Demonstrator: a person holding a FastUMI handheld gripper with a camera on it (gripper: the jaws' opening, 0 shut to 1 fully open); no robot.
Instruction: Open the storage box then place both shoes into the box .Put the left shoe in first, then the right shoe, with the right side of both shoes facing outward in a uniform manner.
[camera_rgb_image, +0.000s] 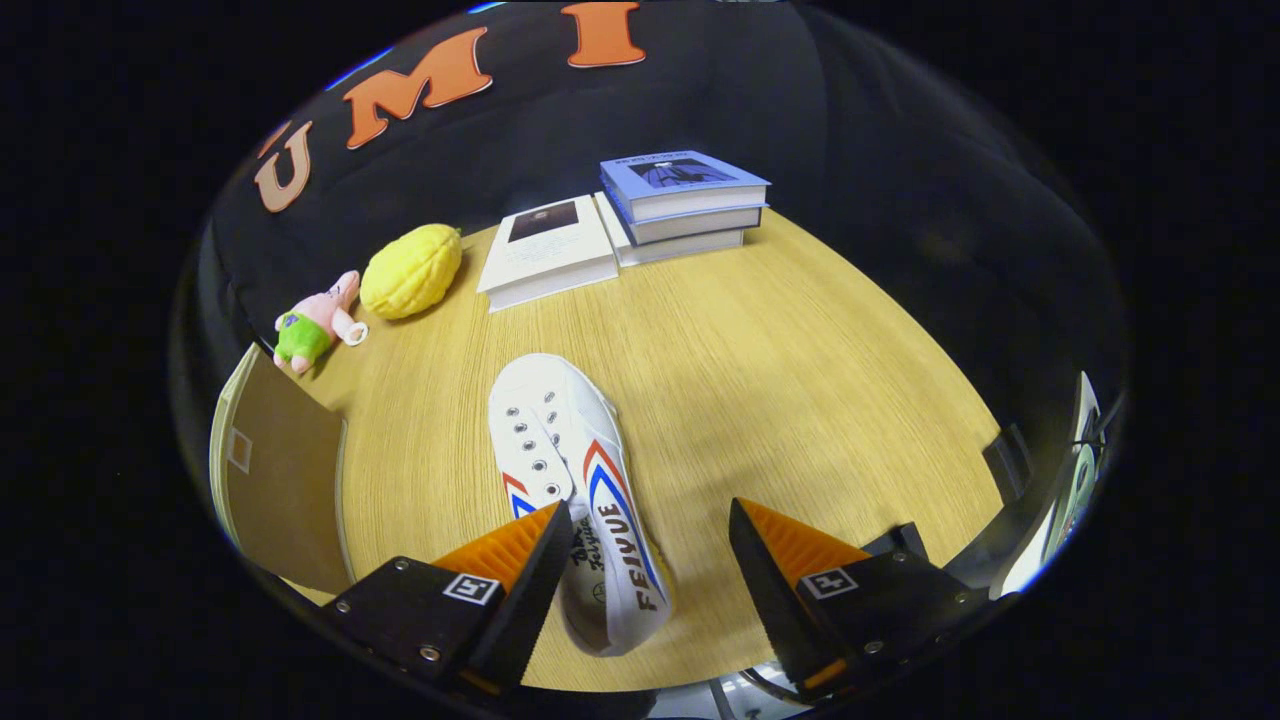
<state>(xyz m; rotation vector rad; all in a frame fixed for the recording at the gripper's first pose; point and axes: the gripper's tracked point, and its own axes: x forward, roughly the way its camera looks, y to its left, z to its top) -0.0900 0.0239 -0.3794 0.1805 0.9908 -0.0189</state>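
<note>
I can see the white shoe (575, 480), but its heel end sits behind my left finger (510, 570), so I cannot see the back of it. I cannot tell if that finger touches the shoe or just hangs over it. My gripper (650, 560) has its fingers spread wide, and the backs of both fingers are cut off at the bottom.

The brown flap (285, 480) to the left of the shoe is cut off, so I cannot tell what it belongs to. Some things at the far right (1080, 470) are squashed and cut off, and I cannot tell what they are. The cover of the white book (548, 250) is too small to read.
</note>
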